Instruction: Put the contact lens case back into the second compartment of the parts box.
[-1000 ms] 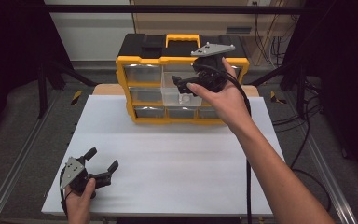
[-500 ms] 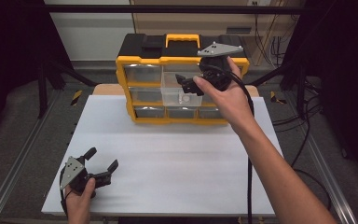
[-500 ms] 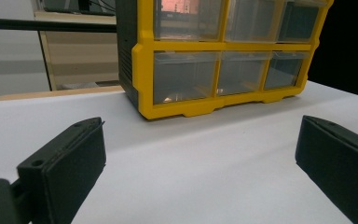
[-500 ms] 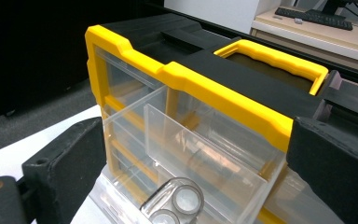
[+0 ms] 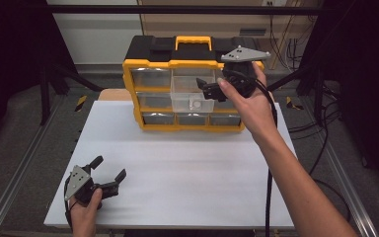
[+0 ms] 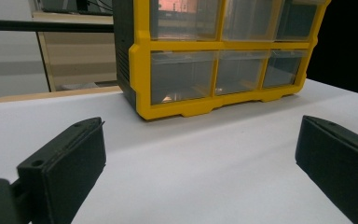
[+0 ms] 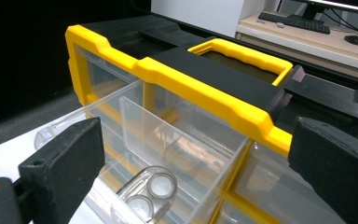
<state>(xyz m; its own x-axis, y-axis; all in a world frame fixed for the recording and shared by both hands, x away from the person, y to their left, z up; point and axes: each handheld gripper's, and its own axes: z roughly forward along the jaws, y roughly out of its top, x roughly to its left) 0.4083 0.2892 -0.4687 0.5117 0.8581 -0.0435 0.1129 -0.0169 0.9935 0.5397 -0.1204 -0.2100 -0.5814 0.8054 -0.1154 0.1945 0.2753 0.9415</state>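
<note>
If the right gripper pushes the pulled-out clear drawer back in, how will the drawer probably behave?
The clear drawer looks thin-walled and nearly empty, holding one small clear case, so it is probably light and should slide easily. Its smooth plastic may be slippery against the jaws. The organizer looks much bulkier, so it will likely stay put, though a hard shove might shift it on the smooth table.

From overhead at my side, I'm looking forward and down across the white rectangular table (image 5: pixel 187 168) to the yellow-and-black plastic drawer cabinet (image 5: pixel 187 64) at its far edge. My left gripper camera is sitting low near the front-left corner, facing that cabinet (image 6: pixel 223 56). My right one is hovering close above its pulled-out clear plastic drawer (image 7: pixel 177 149).
</note>
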